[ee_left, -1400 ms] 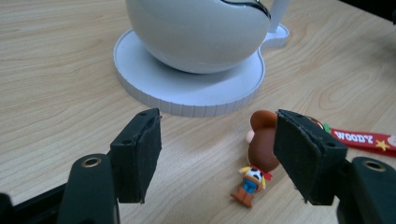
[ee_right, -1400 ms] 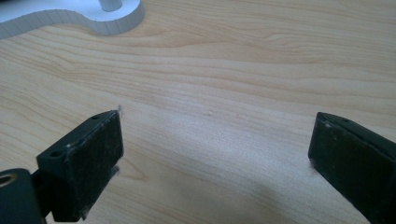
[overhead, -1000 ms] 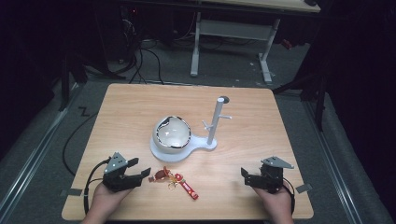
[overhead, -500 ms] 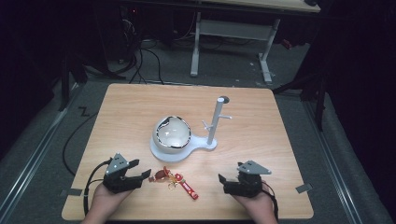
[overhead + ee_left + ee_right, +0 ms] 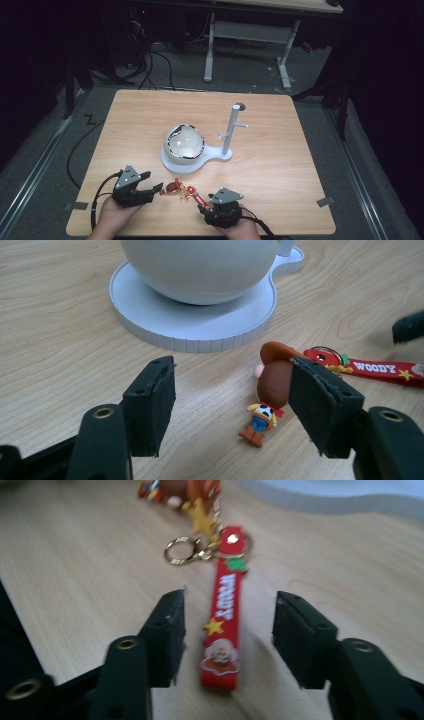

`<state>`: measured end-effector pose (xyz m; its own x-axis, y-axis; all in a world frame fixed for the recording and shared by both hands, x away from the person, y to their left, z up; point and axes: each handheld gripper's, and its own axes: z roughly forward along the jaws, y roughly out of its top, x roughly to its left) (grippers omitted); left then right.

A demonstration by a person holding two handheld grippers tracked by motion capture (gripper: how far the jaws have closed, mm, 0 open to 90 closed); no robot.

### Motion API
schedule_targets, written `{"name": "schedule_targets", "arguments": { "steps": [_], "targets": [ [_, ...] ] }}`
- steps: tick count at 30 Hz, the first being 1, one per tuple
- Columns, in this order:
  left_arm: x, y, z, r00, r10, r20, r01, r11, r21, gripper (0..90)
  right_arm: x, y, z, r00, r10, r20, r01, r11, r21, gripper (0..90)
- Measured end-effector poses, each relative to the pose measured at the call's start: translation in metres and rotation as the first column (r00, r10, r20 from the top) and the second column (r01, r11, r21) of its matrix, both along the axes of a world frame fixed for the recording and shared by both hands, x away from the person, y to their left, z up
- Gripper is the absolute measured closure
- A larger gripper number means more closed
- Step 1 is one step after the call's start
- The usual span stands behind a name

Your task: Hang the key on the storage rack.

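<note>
Down at the near edge of the table (image 5: 280, 150) lies a Woody keychain (image 5: 186, 192) — the little cowboy figure (image 5: 267, 400) at one end, a red strap (image 5: 222, 625) printed with the name at the other, a gold ring (image 5: 179, 550) and chain joining them. Both grippers hang close over it. The left gripper (image 5: 232, 410) has its jaws spread wide with the figure lying on the wood between them, nearer the right-hand pad, touching nothing as far as I can see. The right gripper (image 5: 227, 637) is spread too, lined up so the strap runs straight up the gap between its pads; that looks like the better handle, flat and long, easy to pinch from the sides. Just behind the keychain stands a white stand (image 5: 227, 131) with short pegs, its base (image 5: 187, 162) carrying a round bowl (image 5: 185, 141). My guess is the ring is meant for a peg, which would explain taking the strap end and leaving the ring free
</note>
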<state>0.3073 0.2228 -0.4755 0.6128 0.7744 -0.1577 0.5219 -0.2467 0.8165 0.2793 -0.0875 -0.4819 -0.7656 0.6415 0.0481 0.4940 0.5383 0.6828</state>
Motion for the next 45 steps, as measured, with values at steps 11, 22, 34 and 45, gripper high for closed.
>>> {"name": "schedule_targets", "arguments": {
  "steps": [11,22,34,45],
  "targets": [
    [-0.001,0.001,0.002,1.0000,-0.002,0.005,0.002,1.0000,-0.003,36.2,0.004,-0.012,0.007,0.9998,-0.015,0.013,0.015,1.000,-0.006,72.1],
    [-0.002,0.003,0.004,0.9999,0.006,0.012,-0.006,0.9999,-0.010,36.2,0.009,-0.088,0.024,0.9903,-0.133,0.039,0.136,0.989,-0.059,72.3],
    [-0.001,0.000,0.004,0.9999,-0.003,0.013,0.003,1.0000,0.002,36.3,-0.009,-0.149,0.022,0.9676,-0.252,0.009,0.252,0.962,-0.104,66.1],
    [0.000,-0.002,0.003,0.9998,-0.015,0.014,0.015,0.9998,0.015,36.3,0.012,-0.121,0.020,0.9751,-0.219,0.033,0.221,0.970,-0.104,58.0]
  ]
}}
